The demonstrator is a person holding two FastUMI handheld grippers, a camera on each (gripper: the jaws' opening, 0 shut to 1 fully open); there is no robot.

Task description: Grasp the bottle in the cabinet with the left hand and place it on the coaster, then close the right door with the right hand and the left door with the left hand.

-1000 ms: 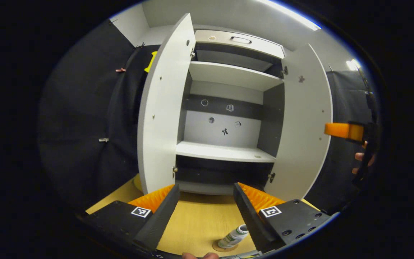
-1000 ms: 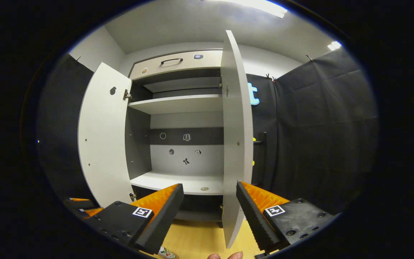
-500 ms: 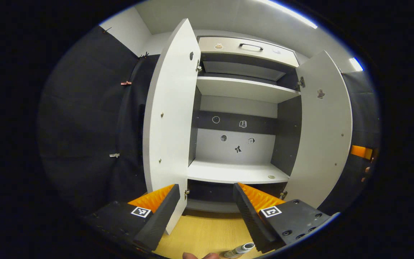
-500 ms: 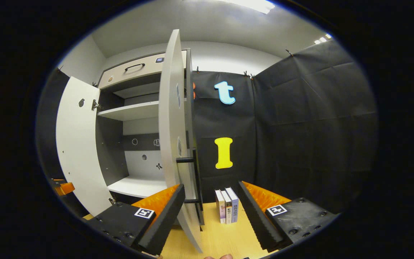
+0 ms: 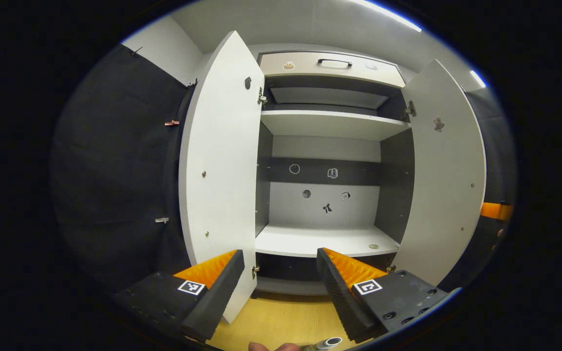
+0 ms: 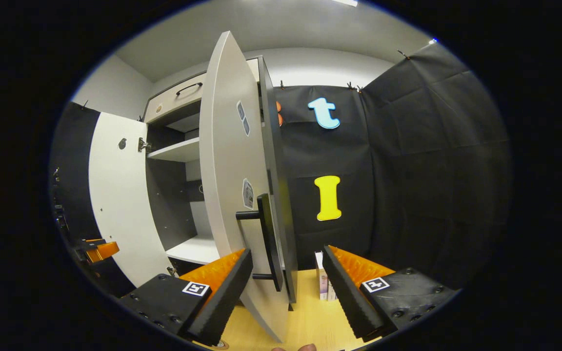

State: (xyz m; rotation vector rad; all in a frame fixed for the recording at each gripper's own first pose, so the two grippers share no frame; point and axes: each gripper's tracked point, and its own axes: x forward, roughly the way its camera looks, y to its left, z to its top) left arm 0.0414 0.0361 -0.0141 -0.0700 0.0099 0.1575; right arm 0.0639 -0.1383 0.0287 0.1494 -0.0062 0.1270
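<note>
My left gripper (image 5: 281, 273) hangs with its jaws spread wide and nothing between them, facing the open pale-grey cabinet (image 5: 332, 122). Its left door (image 5: 220, 161) stands at ten o'clock from my fingers, its right door (image 5: 447, 175) at two o'clock, both swung out toward me. The lower shelf (image 5: 320, 240) lies at twelve o'clock just above the fingertips. The small white-capped bottle (image 5: 327, 343) sits at six o'clock, below and behind my right-hand finger, on the light wooden tabletop (image 5: 281, 324); only its cap end shows at the rim of the view, so I cannot tell how it rests.

My right gripper (image 6: 286, 280) is likewise wide open and holds nothing. In the right gripper view the right door stands edge-on at eleven o'clock, its black bar handle (image 6: 264, 239) just above the gap between my fingers, apart from both. A few upright books (image 6: 322, 280) stand at twelve o'clock beyond the gap. The left gripper shows at nine o'clock.
</note>
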